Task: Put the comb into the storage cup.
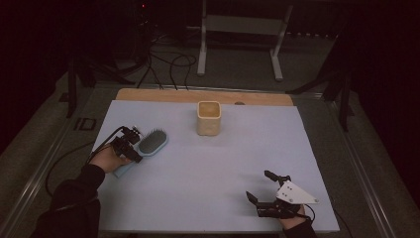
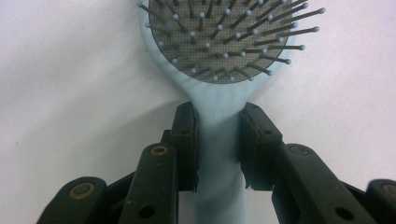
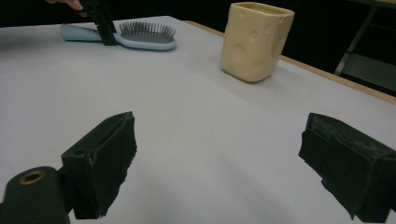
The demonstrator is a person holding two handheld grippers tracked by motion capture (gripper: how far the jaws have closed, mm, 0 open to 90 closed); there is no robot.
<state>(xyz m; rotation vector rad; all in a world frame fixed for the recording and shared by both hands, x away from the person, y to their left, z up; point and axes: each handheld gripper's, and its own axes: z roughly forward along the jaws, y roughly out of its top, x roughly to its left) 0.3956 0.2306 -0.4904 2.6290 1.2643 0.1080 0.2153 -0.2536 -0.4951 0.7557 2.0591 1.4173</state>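
Observation:
A light blue hairbrush (image 1: 152, 141) lies bristles up on the pale mat at the left. My left gripper (image 1: 132, 145) is shut on its handle; in the left gripper view both pads (image 2: 187, 140) press the sides of the narrow neck just below the brush head (image 2: 219, 32). My right gripper (image 1: 258, 185) stands open near the front right of the mat, nothing between its jaws (image 3: 219, 154). From the right gripper view, the hairbrush (image 3: 144, 35) and the left gripper (image 3: 105, 25) lie far off at the upper left.
A cream-coloured cup (image 1: 208, 118) (image 3: 256, 39) stands upright at the back middle of the mat (image 1: 208, 173). A wooden table edge (image 1: 163, 95) runs behind it. Cables and a metal stand (image 1: 237, 25) are on the floor beyond.

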